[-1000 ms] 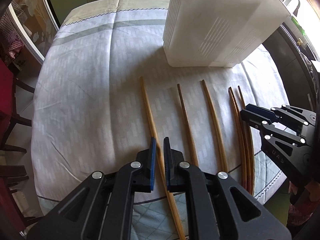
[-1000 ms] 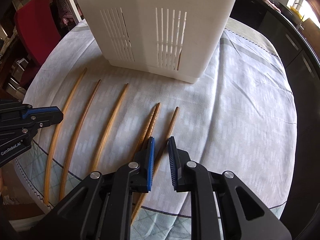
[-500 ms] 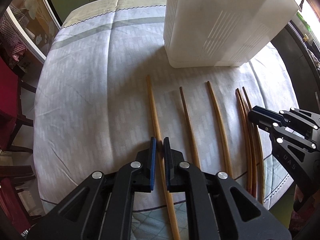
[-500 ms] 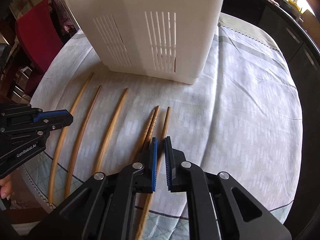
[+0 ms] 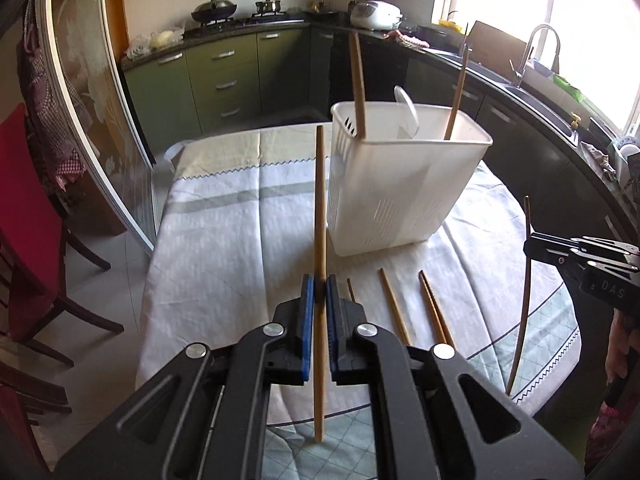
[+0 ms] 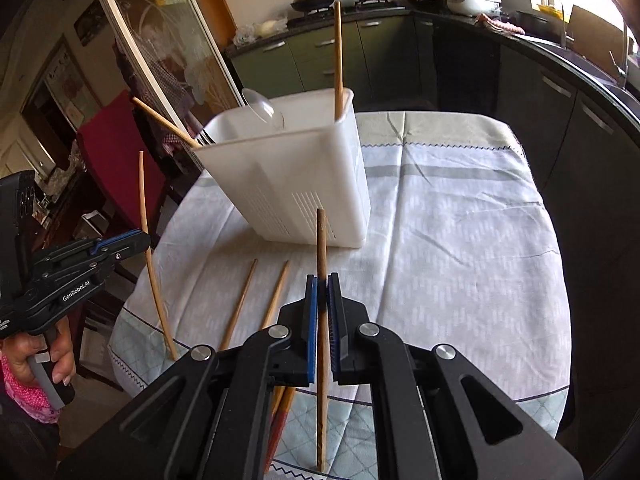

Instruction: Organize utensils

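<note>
My left gripper (image 5: 317,282) is shut on a light wooden chopstick (image 5: 319,200), held upright above the table in front of the white slotted utensil basket (image 5: 400,196). My right gripper (image 6: 322,280) is shut on a darker chopstick (image 6: 321,240), also upright, in front of the basket (image 6: 288,184). Each gripper shows in the other's view, the right (image 5: 536,246) and the left (image 6: 136,240). The basket holds two chopsticks (image 5: 357,80) and a clear spoon (image 5: 407,110). Several chopsticks (image 5: 394,300) lie on the cloth between the grippers.
The round table carries a white and green cloth (image 5: 224,240). A red chair (image 5: 28,216) stands at the left. Green kitchen cabinets (image 5: 224,76) and a dark counter with a sink (image 5: 532,76) curve behind and to the right.
Both grippers closed on a chopstick each and lifted it off the cloth, tipping up so the chopsticks stand upright. The views swung from looking down at the table to looking across the kitchen.
</note>
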Available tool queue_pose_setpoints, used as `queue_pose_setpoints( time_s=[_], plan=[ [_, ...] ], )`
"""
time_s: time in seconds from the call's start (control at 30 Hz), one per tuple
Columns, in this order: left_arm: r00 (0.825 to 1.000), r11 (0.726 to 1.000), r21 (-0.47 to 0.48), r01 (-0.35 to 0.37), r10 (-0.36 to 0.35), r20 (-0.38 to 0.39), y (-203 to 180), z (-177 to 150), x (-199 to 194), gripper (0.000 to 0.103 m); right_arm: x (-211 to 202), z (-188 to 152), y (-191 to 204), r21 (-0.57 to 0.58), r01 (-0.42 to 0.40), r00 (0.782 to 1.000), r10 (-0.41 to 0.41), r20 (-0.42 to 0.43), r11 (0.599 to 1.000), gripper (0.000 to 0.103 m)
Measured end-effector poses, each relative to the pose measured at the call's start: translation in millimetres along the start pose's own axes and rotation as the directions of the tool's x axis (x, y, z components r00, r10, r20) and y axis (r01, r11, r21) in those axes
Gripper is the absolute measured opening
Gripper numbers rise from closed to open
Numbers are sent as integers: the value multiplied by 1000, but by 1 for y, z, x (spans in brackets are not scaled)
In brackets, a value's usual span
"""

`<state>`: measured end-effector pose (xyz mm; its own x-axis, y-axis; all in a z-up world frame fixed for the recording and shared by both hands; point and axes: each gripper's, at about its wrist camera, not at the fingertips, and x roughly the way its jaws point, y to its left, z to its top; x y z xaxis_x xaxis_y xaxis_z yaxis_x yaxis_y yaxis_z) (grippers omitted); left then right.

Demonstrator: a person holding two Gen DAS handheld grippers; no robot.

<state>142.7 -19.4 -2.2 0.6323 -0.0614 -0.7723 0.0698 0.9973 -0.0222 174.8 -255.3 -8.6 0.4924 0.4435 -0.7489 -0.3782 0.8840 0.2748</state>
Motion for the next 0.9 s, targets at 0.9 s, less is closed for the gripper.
queue_pose_setpoints(
  time_s=[0.9],
  plan=[
    [997,998,46,48,-51,62,-12,-2,-34,6,-57,1,21,-48,-11,992,17,128,999,6]
  ],
)
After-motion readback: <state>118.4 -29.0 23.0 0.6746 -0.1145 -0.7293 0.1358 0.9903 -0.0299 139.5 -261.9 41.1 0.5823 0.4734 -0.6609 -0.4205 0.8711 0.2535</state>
